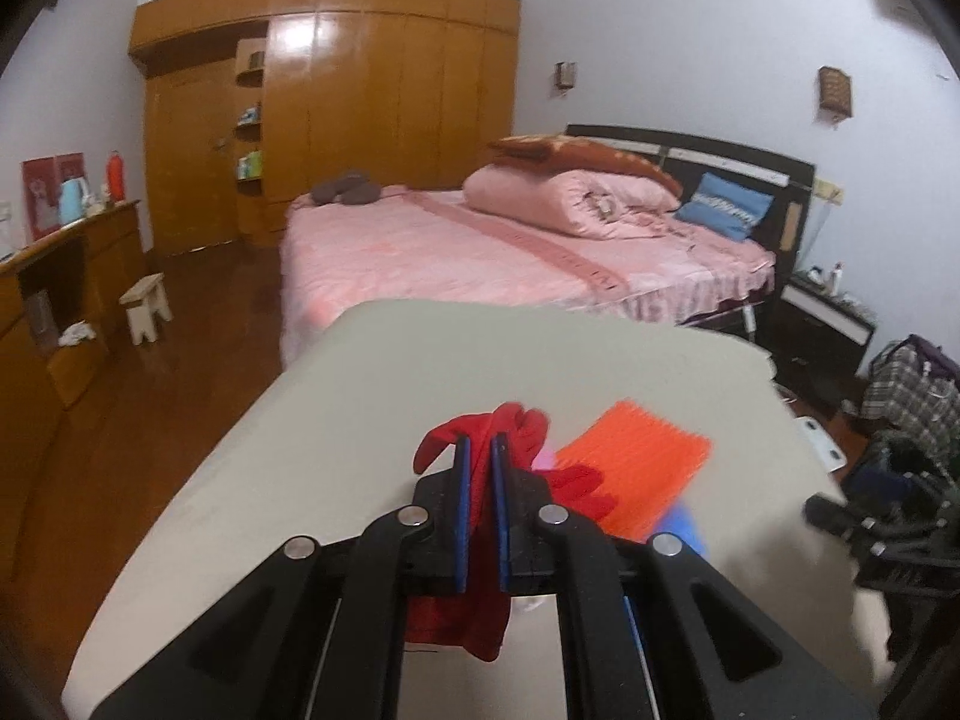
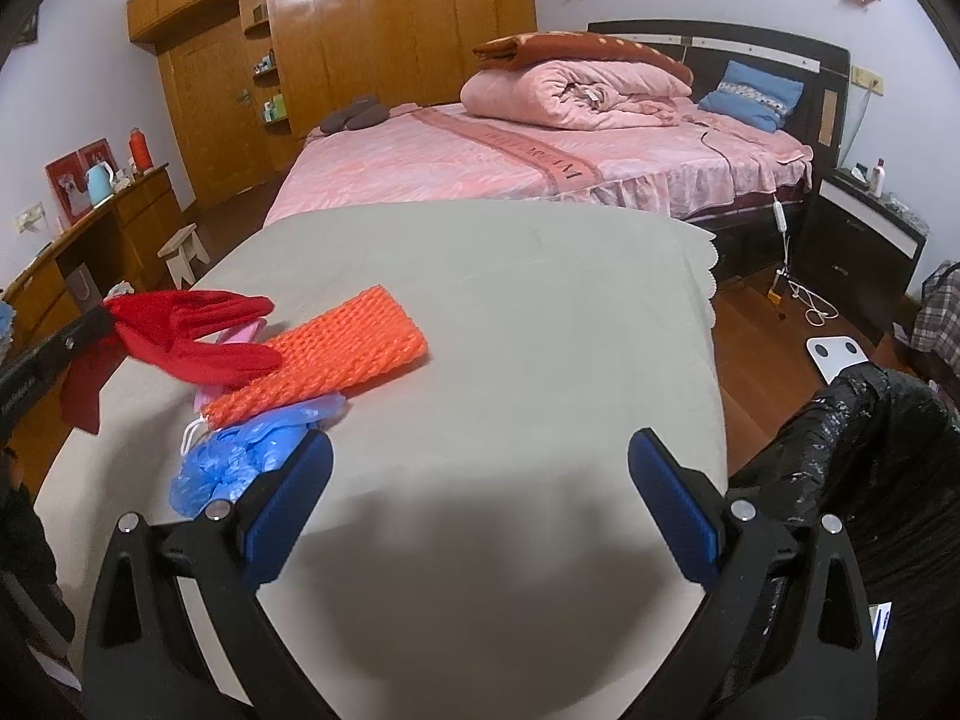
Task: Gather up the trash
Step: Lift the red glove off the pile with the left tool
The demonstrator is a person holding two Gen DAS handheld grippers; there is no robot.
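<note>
Now left claw (image 1: 480, 450) clamps red glove (image 2: 192, 324) above table edge (image 2: 78, 450).

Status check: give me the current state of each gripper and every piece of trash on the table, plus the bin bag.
left gripper: shut on the red glove
red glove: clamped, lifted off the table, hanging
right gripper: open, empty, over the table
orange foam net: lying flat on the table
blue plastic bag: crumpled on the table, partly under the net
pink item: mostly hidden, state unclear
black trash bag: beside the table, mouth open
</note>
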